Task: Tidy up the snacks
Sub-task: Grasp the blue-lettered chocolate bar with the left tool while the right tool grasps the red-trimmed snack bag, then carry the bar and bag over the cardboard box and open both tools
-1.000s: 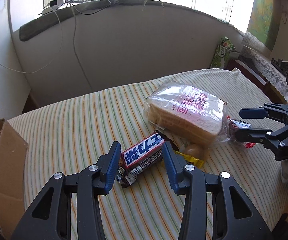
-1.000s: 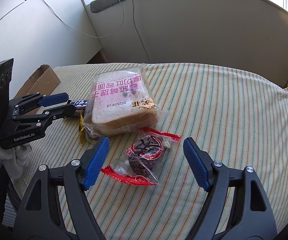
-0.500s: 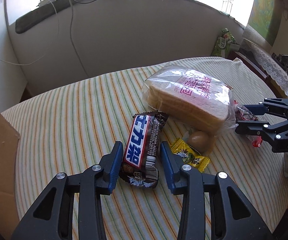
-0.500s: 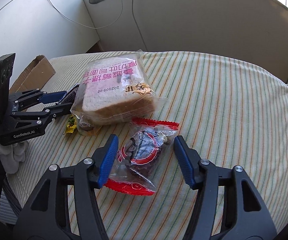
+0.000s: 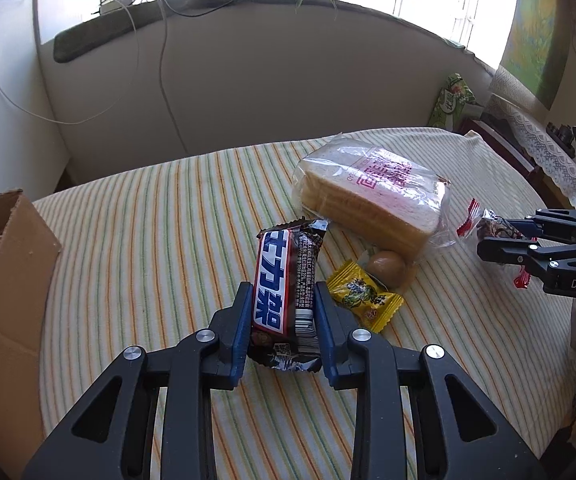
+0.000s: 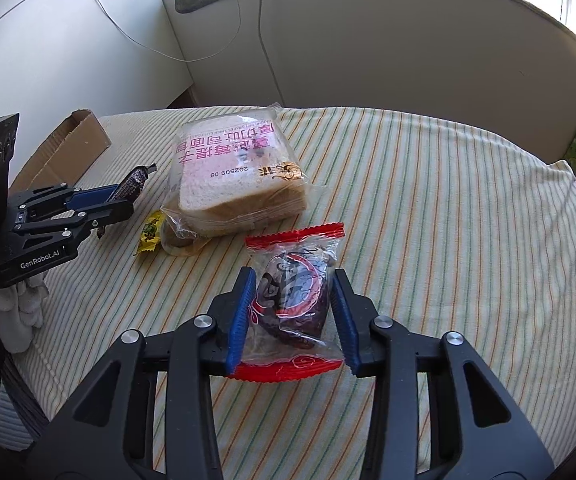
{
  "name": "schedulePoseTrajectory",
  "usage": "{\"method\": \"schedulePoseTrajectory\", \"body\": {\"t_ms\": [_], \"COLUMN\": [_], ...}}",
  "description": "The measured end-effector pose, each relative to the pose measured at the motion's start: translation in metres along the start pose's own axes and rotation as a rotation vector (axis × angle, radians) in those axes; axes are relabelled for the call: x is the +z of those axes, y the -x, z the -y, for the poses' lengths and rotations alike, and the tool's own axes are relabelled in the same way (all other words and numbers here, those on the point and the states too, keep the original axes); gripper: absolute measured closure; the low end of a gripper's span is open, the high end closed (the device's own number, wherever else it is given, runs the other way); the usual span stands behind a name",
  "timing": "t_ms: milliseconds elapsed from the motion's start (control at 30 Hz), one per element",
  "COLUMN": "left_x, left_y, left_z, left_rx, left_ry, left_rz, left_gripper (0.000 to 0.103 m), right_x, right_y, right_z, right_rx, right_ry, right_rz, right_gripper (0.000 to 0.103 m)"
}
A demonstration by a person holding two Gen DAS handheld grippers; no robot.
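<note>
My left gripper (image 5: pixel 282 320) has just been closing and now pinches the chocolate bar (image 5: pixel 284 292) on the striped desk (image 5: pixel 148 240). My right gripper (image 6: pixel 294 314), also closing, squeezes the red-edged snack packet (image 6: pixel 294 300) beside the bread bag (image 6: pixel 240 184).

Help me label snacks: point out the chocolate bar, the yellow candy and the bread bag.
Brown chocolate bar with blue-and-white label (image 5: pixel 278 288), left wrist view, label.
Small yellow candy wrapper (image 5: pixel 362 300), left wrist view, middle.
Clear plastic bag of sliced bread (image 6: pixel 234 172), right wrist view, top face.

One bread bag (image 5: pixel 372 200), one chocolate bar (image 5: pixel 284 292), one yellow candy (image 5: pixel 362 300), one red-edged pastry packet (image 6: pixel 292 300), one cardboard box (image 5: pixel 4 264).
</note>
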State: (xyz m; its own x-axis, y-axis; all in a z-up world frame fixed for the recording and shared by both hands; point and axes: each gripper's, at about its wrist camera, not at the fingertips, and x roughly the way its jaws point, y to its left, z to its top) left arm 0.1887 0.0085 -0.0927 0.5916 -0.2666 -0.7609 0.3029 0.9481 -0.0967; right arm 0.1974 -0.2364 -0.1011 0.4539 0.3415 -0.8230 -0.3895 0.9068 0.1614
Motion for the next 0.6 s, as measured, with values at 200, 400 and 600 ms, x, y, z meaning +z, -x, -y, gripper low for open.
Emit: {"method": "schedulePoseTrajectory", "body": {"t_ms": [200,400,600], "left_x": [-0.006,-0.011,-0.020], "left_y": [0.033,0.064,0.092], "left_z": [-0.005,-0.013,-0.031], "left_rx": [0.020,0.059,0.104], "left_ry": [0.017,0.032,0.071], "left_rz": [0.062,0.120,0.165], "left_gripper": [0.075,0.075,0.075], "right_x": [-0.001,0.007,0.024], "right_y": [0.020,0.036,0.040], "right_z": [-0.010,-0.032,-0.072], "right_rx": [0.000,0.023,0.071], "right_ry": [0.007,0.046,0.103], "right_rz": [0.034,0.076,0.116], "right_gripper": [0.063,0.063,0.063]}}
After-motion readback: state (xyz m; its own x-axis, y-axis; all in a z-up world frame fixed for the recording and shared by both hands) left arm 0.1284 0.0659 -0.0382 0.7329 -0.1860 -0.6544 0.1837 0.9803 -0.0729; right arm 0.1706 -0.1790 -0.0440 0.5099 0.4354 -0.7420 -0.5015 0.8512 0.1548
